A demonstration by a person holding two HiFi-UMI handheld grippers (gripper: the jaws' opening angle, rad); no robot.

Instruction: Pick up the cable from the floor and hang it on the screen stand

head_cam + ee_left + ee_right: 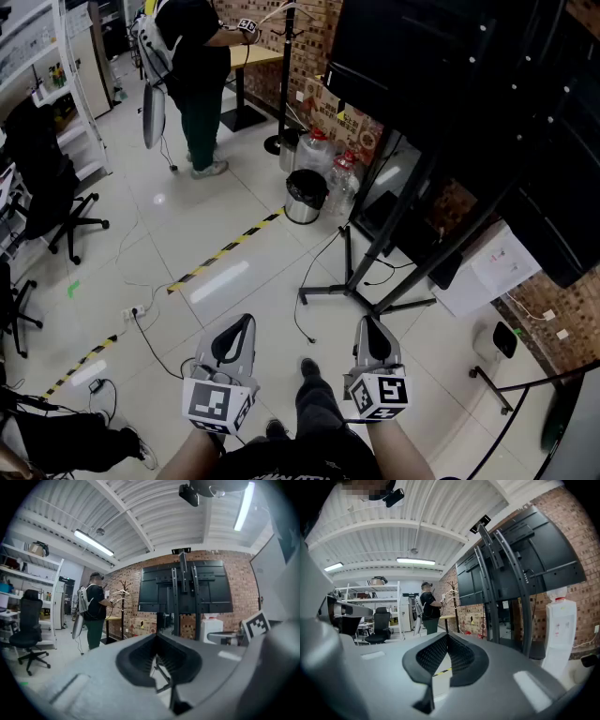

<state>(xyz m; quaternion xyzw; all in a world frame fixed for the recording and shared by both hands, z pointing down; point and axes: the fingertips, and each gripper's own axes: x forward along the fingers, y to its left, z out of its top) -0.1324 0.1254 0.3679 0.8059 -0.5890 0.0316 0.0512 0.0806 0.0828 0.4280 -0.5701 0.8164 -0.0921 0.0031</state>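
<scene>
A thin black cable [300, 302] lies on the pale tiled floor, running from the screen stand's foot toward me and ending just ahead of my grippers. The black screen stand [394, 253] rises at the right and carries a large dark screen [469, 84]. My left gripper [247, 322] and right gripper [365, 323] hover side by side above the floor, both shut and empty, with the cable's end between them and slightly ahead. The left gripper view shows the left gripper [157, 635] facing the stand [183, 588]. In the right gripper view the right gripper [446, 635] has the stand [506, 573] at its right.
A person [197, 66] stands by a desk at the back. A bin [305, 195] and water bottles [342, 173] sit near the brick wall. Yellow-black tape [225, 247] crosses the floor, with a power strip [136, 311] and more cables at left. Office chairs [42, 187] stand far left.
</scene>
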